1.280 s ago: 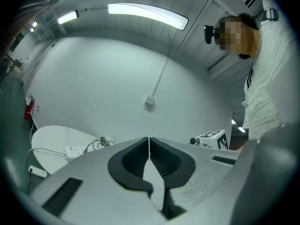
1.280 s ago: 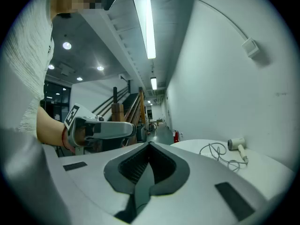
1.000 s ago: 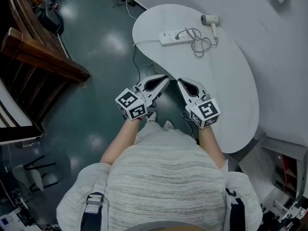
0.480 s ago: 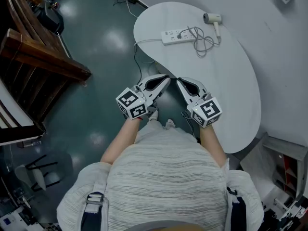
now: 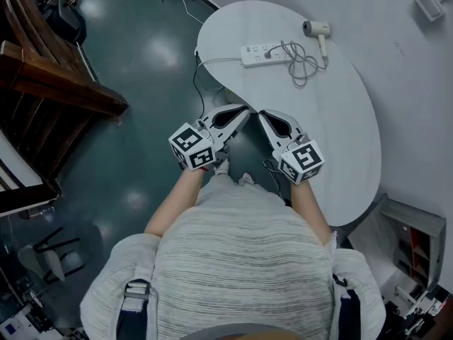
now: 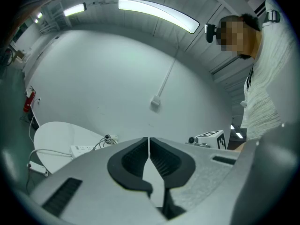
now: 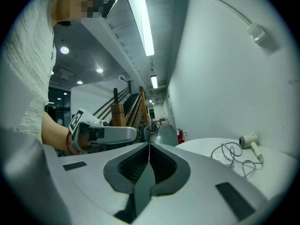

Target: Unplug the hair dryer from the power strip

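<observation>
Resting near the far edge of the white rounded surface [image 5: 322, 126], the hair dryer [image 5: 316, 29] lies on its side, its grey cord [image 5: 301, 66] looped loosely beside it and running into the white power strip [image 5: 263, 53], which lies just beside it toward the far-left edge. Both claws are held side by side, well apart from these things, by the near-left edge: the left claw [image 5: 245, 109] over the teal floor [image 5: 141, 119], the right claw [image 5: 260, 114] at the surface's rim. Each has its jaws pressed fully together with nothing between them.
</observation>
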A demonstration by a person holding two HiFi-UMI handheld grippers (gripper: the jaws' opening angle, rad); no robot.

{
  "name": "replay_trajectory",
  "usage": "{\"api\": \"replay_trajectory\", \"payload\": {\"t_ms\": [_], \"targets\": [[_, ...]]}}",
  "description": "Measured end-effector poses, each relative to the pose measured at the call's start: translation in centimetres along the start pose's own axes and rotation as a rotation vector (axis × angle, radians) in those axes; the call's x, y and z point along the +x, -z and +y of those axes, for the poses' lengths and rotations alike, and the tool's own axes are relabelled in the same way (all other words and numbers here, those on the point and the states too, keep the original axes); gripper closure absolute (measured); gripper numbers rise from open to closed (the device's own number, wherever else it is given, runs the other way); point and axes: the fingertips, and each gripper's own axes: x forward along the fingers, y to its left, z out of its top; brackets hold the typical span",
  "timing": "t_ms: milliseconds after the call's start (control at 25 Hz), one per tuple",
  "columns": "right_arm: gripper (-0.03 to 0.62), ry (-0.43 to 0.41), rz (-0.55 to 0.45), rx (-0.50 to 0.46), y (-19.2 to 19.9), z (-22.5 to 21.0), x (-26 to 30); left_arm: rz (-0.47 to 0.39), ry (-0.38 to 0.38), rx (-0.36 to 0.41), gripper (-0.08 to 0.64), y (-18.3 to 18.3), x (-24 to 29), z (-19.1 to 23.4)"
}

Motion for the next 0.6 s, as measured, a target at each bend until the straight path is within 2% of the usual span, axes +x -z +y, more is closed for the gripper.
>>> {"api": "replay_trajectory", "payload": {"t_ms": [240, 600], "targets": [[0.566, 0.014, 0.022, 0.011, 0.1, -0.2, 2.5, -0.006, 0.021, -0.012, 0.552, -1.0, -0.3, 2.4], [0.566, 0.099, -0.011, 0.038, -0.8, -1.6, 5.7, -0.003, 0.071, -0.01, 0.552, -2.5, -1.5, 6.0]]}}
